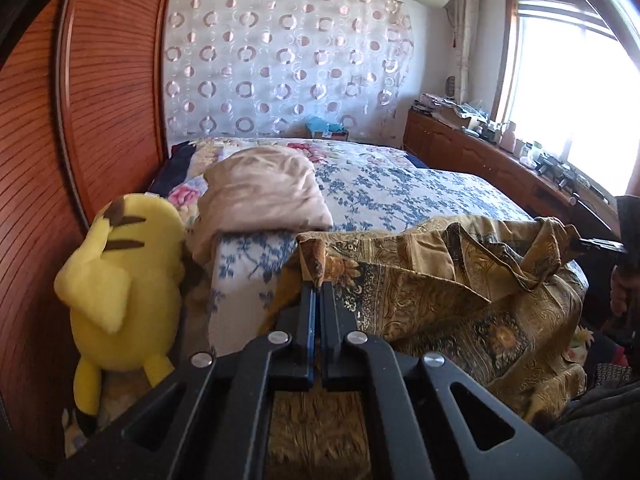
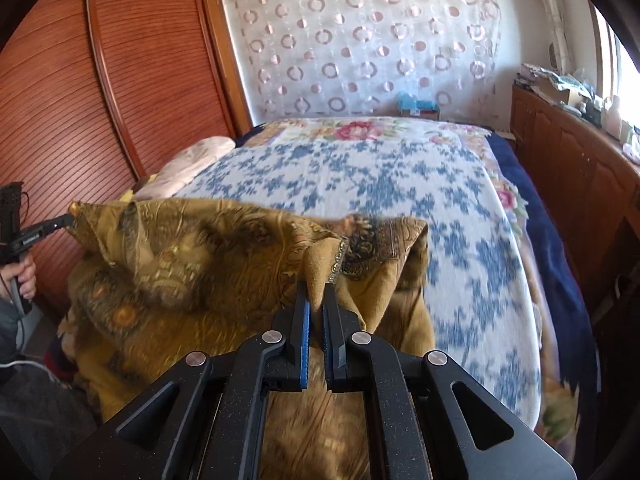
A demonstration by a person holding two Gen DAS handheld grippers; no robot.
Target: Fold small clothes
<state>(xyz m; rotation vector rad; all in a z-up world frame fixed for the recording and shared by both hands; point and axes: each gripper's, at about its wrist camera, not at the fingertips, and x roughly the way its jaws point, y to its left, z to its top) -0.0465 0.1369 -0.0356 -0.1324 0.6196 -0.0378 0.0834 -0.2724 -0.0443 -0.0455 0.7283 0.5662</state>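
— While the cloth (image 1: 440, 280) hangs bunched over the bed (image 2: 380, 184) edge, is any fold made?
— None that I can see. Left tongs (image 1: 318, 282) and right tongs (image 2: 318, 296) each pinch a corner, pressed together; spreading and every fold remain.

Left hand-held gripper (image 1: 318, 280): matte black metal frame with two angled linkage arms, four round silver pivot screws, triangular cut-outs in the outer plates near the camera. Two slim black fingers (image 1: 334, 312), one lined with a blue ribbed pad.

Right hand-held gripper (image 2: 317, 294): same black frame, four silver pivot screws, triangular cut-outs; blue ribbed pad on its left finger, black toothed pad on its right finger.

From the right wrist view, at far left: black handle bearing small white lettering, thin dark cable, grey sleeve (image 2: 8, 320) with a white cord beneath.
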